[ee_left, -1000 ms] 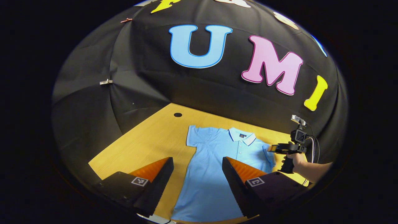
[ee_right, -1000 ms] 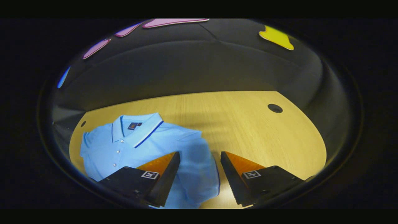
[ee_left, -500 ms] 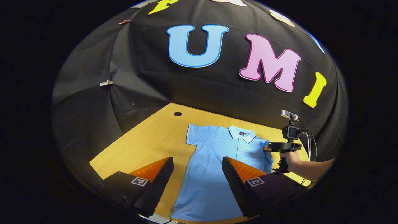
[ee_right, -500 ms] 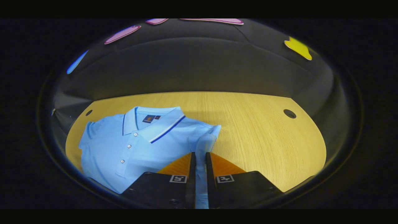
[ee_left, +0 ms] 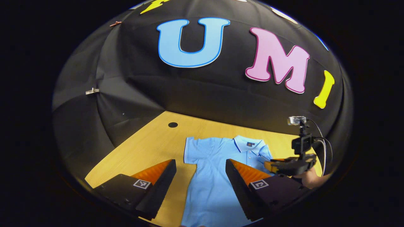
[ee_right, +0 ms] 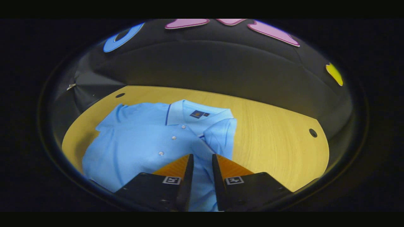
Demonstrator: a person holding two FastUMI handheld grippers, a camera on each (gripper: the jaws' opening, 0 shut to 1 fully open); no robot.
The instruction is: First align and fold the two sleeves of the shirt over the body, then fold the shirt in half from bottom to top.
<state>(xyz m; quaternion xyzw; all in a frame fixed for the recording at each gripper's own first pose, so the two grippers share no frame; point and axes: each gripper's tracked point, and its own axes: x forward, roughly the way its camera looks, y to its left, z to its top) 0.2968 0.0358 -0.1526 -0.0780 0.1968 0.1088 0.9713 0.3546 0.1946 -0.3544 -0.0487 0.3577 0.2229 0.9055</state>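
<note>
Right tongs [ee_right: 200,176] nearly closed, sleeve [ee_right: 221,135] folded over shirt [ee_right: 142,142] body; left tongs [ee_left: 200,186] wide open.

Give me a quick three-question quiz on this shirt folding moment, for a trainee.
1. True or false: the left gripper is shut on the shirt.
2. Which sleeve lies folded over the body: A the sleeve by the right gripper, B the far sleeve?
3. Fill in: the shirt lies on a wooden ____.

Key: 1 false, its fingers stand wide apart above the cloth. 2 A, that folded sleeve rests beside the collar. 3 table.
</note>
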